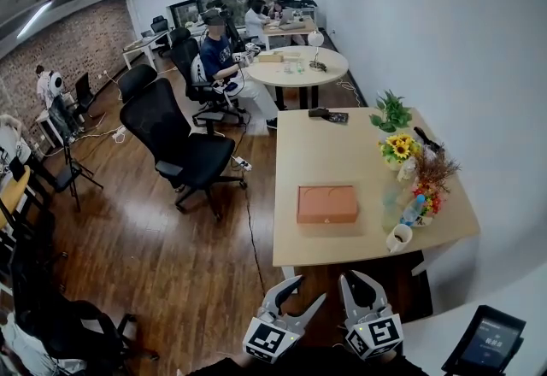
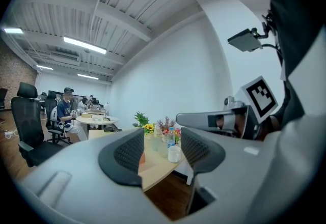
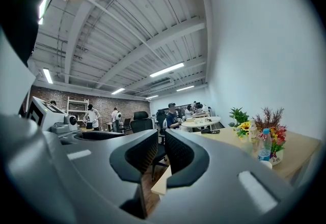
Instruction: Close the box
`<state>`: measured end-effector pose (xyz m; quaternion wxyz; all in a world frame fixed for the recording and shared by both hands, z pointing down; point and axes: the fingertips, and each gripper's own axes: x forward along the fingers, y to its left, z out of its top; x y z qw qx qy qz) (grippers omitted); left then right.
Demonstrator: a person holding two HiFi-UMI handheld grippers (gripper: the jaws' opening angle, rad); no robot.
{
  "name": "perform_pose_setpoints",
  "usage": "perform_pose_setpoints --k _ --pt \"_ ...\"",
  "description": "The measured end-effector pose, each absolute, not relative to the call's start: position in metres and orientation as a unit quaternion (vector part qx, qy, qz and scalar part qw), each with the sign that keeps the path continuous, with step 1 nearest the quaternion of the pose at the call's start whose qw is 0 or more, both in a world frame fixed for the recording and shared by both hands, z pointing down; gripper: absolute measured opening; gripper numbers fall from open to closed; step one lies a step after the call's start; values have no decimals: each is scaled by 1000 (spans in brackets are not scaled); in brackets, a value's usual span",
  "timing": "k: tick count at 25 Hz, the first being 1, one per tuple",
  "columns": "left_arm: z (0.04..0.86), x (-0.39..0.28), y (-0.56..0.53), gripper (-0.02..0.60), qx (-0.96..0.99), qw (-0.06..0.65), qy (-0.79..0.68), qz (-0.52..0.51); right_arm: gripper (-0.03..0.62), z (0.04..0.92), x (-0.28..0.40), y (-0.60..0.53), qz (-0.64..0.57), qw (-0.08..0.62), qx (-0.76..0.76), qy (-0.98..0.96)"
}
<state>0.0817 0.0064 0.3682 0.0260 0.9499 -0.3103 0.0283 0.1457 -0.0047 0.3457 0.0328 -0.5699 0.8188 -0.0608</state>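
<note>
An orange-brown flat box lies on the light wooden table, its lid down and flat. Both grippers hover in the air short of the table's near edge, well apart from the box. My left gripper is open, with nothing between its fingers. To its right, my right gripper holds its pads almost together with only a thin slit, and nothing is held. In both gripper views the jaws look out level across the room, with the table beyond them.
A white mug, a water bottle, flowers and a potted plant line the table's right side. A black office chair stands left of the table. Farther back a person sits by a round table.
</note>
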Motion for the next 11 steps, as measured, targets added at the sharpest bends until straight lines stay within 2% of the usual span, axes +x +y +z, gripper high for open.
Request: perform_pose_setpoints --k 11 --pt "371 86 7 210 951 26 -307 23 43 351 146 -4 -66 30 -569 819"
